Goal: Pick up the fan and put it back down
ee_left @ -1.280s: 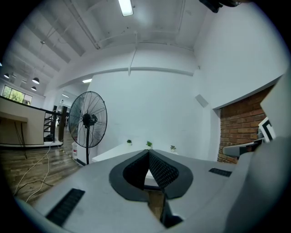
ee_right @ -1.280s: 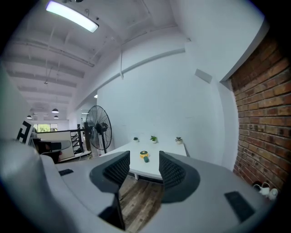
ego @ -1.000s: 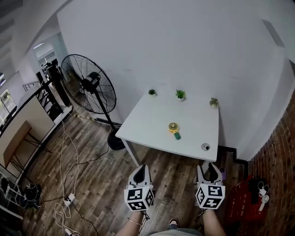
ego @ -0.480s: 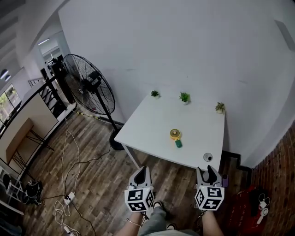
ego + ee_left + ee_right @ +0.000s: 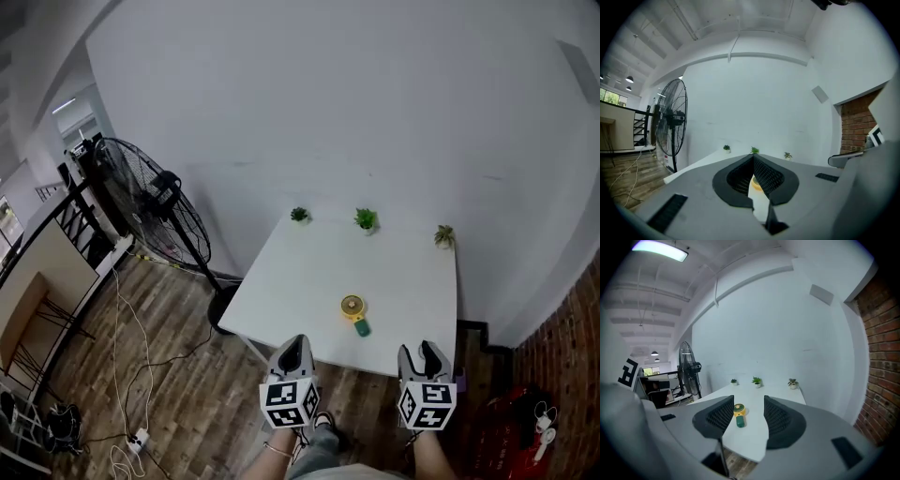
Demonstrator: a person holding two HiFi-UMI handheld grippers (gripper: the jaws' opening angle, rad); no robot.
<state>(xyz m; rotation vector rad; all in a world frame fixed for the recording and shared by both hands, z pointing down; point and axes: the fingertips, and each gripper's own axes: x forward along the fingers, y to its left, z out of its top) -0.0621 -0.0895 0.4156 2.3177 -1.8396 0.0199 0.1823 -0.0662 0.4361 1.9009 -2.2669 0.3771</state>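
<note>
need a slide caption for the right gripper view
Open right claw aimed at the small yellow-and-green fan lying on the white table, three potted plants along its far edge.

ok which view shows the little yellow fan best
The right gripper view: the fan lies whole, yellow head and green handle, framed between open jaws. The head view shows it whole but small; the left gripper view shows only a yellow sliver behind its jaws.

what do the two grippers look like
The left gripper and right gripper match: light grey bodies, black grid-textured pads inside the jaws, and a white cube printed with black square markers at the back.
</note>
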